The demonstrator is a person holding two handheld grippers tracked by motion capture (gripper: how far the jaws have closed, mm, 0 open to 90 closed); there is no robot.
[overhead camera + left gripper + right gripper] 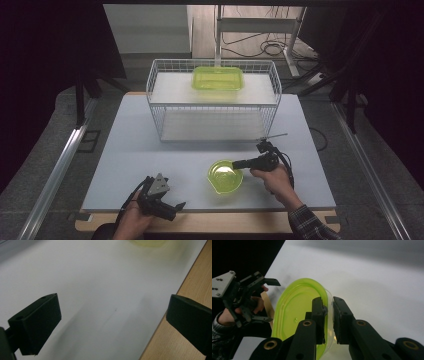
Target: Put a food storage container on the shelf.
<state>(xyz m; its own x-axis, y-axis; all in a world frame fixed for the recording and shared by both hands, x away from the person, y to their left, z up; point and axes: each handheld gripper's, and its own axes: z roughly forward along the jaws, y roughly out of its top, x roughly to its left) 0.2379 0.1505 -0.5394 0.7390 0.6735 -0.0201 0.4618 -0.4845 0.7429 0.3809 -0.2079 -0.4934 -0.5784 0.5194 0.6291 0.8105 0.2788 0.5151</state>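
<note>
A translucent green bowl (225, 176) stands on the white table board (150, 160), front and right of centre. My right gripper (240, 164) comes at it from the right. In the right gripper view, its two black jaws (330, 307) are shut on the bowl's near rim, one pad inside the bowl (297, 307) and one outside. My left gripper (176, 210) rests low at the board's front edge, left of the bowl, pointing right. Its jaws (112, 305) stand wide open with nothing between them. The right gripper view shows the left gripper (270, 300) beyond the bowl.
A white wire rack (212, 100) stands at the back of the board, and a green rectangular container (217, 78) sits on its upper shelf. A wooden strip (225, 222) runs along the front edge. Dark floor and metal rails flank the table.
</note>
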